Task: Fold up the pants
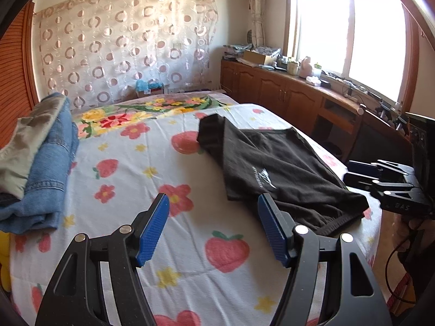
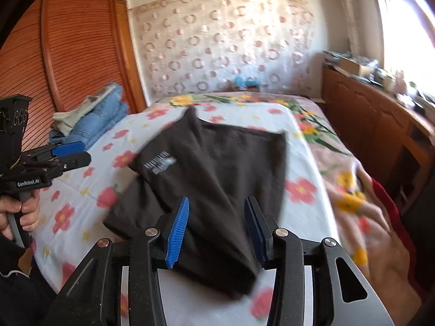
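Beside the bed's [image 1: 376,225] right edge lie folded pants [image 1: 274,168].

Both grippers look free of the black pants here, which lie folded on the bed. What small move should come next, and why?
Probably lower the right gripper onto the near edge of the black pants and grip it for another fold. Its jaws stand open above the cloth and hold nothing. The left gripper is open over the bare bedsheet, beside the pants. The pants still lie skewed, with a loose corner at the far end.
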Tool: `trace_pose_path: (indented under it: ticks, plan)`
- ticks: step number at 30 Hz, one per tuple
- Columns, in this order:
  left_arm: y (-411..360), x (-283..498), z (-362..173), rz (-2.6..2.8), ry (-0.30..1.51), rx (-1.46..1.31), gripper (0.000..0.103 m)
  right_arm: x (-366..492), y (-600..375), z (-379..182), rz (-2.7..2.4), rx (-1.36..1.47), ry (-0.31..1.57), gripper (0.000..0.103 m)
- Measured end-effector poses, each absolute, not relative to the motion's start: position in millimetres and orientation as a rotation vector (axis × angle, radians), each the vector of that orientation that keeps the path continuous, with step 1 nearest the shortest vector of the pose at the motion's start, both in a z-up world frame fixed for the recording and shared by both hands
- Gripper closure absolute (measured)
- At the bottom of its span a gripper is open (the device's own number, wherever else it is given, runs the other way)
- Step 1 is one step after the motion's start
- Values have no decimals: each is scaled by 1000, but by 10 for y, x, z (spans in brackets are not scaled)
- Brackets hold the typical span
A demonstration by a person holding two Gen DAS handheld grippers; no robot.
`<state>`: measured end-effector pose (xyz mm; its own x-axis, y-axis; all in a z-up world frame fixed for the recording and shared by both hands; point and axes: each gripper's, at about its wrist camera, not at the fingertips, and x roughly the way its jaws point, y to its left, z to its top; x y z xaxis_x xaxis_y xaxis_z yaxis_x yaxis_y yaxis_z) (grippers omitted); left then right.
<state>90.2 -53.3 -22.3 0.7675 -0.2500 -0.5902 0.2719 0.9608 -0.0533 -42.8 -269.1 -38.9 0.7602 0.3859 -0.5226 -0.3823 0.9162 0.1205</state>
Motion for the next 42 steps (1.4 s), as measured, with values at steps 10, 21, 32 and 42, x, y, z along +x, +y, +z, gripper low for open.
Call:
trace_pose_path:
  ticks: [10, 21, 32, 42]
  plan:
    - [-272, 868, -110, -241, 603, 15, 34, 38, -2030, -320, 617, -33, 577, 58]
    - [-108, 863, -133, -218, 607, -12, 34, 506, -1727, -458, 685, -109, 680, 58]
    - [-72, 846, -187, -217, 619, -26, 34, 622, -1534, -552, 651, -239, 732, 45]
    - [-136, 875, -249, -233, 634, -13, 34, 654, -1698, -397, 626, -129, 694, 96]
